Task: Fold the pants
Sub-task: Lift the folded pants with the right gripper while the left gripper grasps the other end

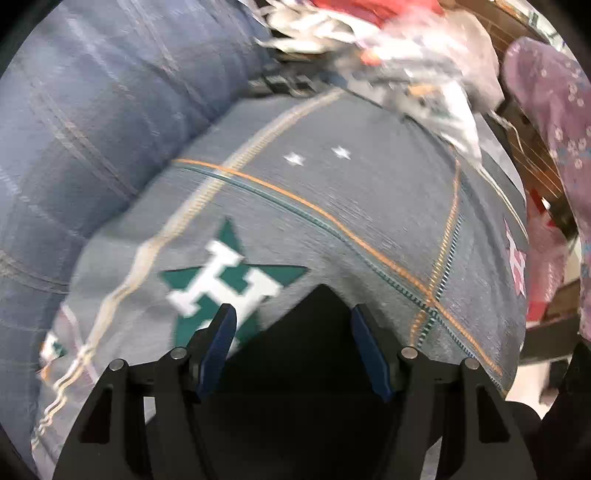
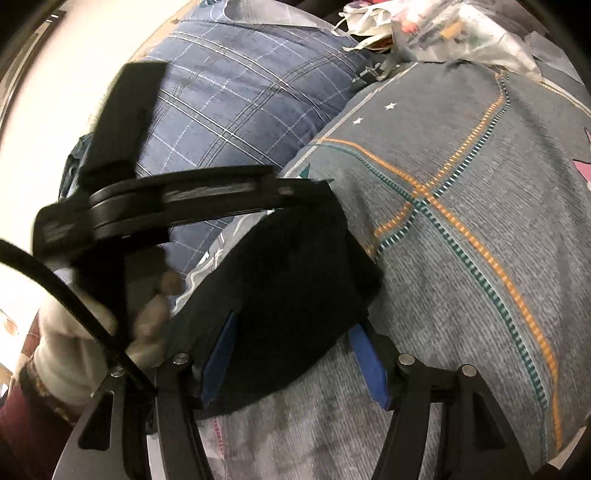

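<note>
Here the jaws of the right gripper [image 2: 293, 354] stand fairly wide, and the black fabric pants [image 2: 288, 266] lie between the two blue pads [image 2: 364, 356]. I cannot tell if the pads press on the cloth or only stand around it, because the dark fabric hides the contact. The left gripper [image 1: 291, 345] also has its jaws apart, at a middle width. In the left wrist view the dark cloth fills the gap between its blue pads, and again the contact is not clear.

In the right wrist view the body of the left gripper crosses above the pants, blurred, with a white-gloved hand [image 2: 85, 332] on its handle.

The pants lie on a grey bed cover with orange and teal stitched lines [image 2: 461, 229], which carries a green star with a white letter H [image 1: 225, 284]. Beside it is a blue-grey checked pillow [image 2: 236, 99], and further back a heap of white and red clothes [image 1: 369, 33].

I judge that the folding is at an early or middle step: both grippers are at the near end of the garment, perhaps to take an edge or to let it go. The next move probably calls for a firm hold on two points of one edge, then a lift across the cloth.

The pants look bunched into a thick dark mass with soft corners, without visible legs or waistband. They seem limp and will sag if lifted.
</note>
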